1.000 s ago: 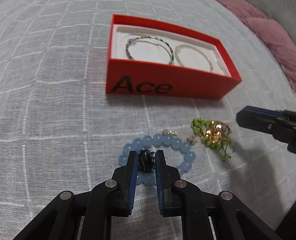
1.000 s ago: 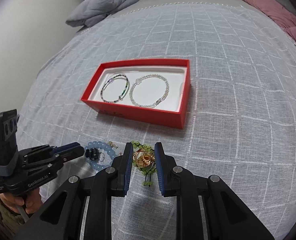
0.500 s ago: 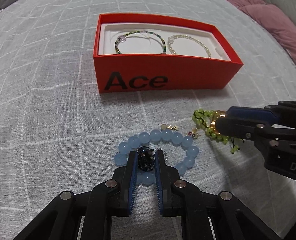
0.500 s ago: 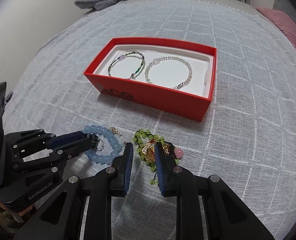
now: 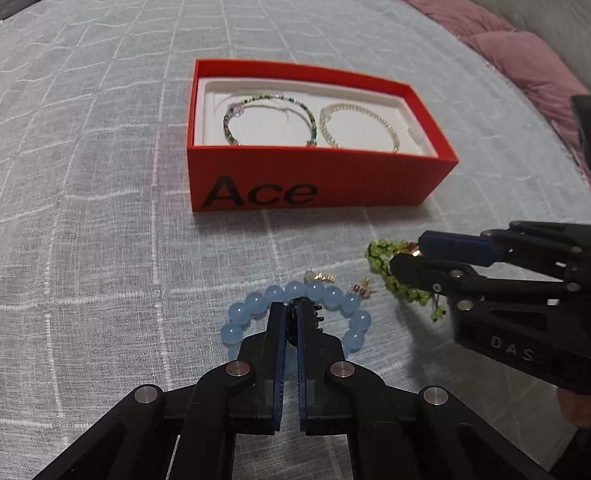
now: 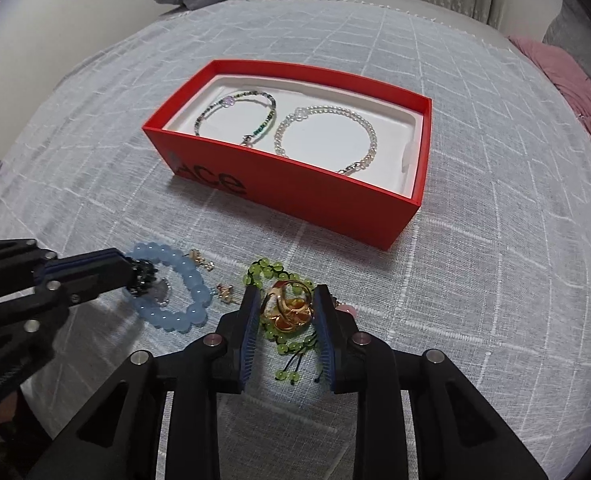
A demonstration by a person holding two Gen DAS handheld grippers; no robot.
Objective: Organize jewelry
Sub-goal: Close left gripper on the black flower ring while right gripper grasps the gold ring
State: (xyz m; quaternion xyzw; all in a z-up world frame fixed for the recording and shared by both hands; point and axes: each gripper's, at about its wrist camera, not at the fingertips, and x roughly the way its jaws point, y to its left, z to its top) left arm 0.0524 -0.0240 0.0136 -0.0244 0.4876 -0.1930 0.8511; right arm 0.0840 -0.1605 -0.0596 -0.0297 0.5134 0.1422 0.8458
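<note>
Left gripper (image 5: 291, 312) has pinched shut on the small black clip (image 6: 143, 276) inside the pale-blue bead bracelet (image 6: 183, 292). Just right of that bracelet, the right gripper (image 6: 285, 312) is spreading around gold rings (image 6: 289, 306), not pinching.

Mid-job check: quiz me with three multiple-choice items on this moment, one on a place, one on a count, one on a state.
1. Where does the blue bead bracelet lie?
A. in the red box
B. on the cloth, left of the green bead bracelet
C. on the pink cushion

2. How many bracelets lie in the red box?
A. two
B. none
C. four

3. The left hand-held gripper is:
A. wide open
B. out of view
C. shut on the dark ornament

Answers: 1 B, it lies outside the box beside the green bead bracelet; 2 A, one multicoloured, one pearly; 3 C, its fingers pinch the dark ornament.
</note>
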